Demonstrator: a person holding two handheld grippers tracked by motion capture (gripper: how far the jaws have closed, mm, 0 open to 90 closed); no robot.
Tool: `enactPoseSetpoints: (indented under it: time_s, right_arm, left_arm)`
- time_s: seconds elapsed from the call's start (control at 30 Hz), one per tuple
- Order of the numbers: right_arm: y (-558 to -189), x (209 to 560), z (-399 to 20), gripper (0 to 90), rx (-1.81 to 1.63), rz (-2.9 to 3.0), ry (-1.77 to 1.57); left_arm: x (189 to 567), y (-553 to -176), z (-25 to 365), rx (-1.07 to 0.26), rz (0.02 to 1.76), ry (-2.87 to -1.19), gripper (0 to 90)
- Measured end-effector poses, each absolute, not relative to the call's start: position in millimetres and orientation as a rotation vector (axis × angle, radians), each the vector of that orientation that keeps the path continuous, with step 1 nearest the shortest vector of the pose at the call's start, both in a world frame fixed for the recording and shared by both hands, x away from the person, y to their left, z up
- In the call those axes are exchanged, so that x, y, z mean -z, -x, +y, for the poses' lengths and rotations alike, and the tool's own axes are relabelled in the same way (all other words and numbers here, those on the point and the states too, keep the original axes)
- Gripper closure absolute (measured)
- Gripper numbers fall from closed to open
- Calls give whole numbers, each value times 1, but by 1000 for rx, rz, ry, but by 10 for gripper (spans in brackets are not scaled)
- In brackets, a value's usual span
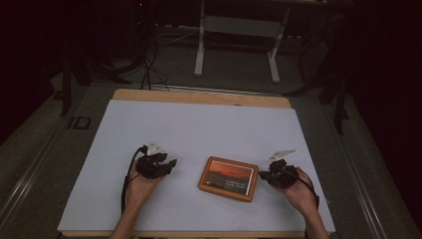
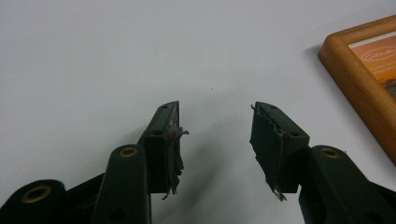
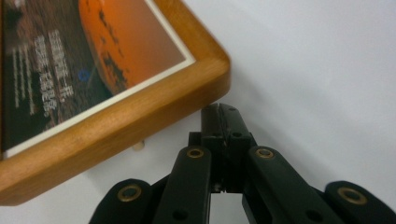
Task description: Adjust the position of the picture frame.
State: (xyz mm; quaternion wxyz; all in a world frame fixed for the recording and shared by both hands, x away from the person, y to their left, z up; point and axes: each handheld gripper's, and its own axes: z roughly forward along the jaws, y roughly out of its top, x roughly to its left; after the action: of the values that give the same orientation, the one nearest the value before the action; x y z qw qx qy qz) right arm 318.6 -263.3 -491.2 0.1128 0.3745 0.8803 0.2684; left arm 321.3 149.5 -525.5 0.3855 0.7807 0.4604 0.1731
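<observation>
A white sheet (image 1: 199,129) is covering nearly all of the wooden bench (image 1: 199,95), leaving a bare strip of wood showing along the far edge. A wood-framed picture (image 1: 229,178) with an orange and dark print is lying flat on the sheet toward the near right, turned slightly askew. Beyond the bench, a white stand (image 1: 238,35) with two legs is sitting on the dim grey floor (image 1: 239,74), with dark cables (image 1: 149,64) trailing to its left.
</observation>
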Motion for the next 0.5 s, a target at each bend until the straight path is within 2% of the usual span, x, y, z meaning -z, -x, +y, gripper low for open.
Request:
enactPoseSetpoints:
  time_s: [0.5]
  right_arm:
    - [-340,492,-232,900,-707,2612,-1072]
  left_arm:
    - [525,-322,146,-424,1141,-1990,524]
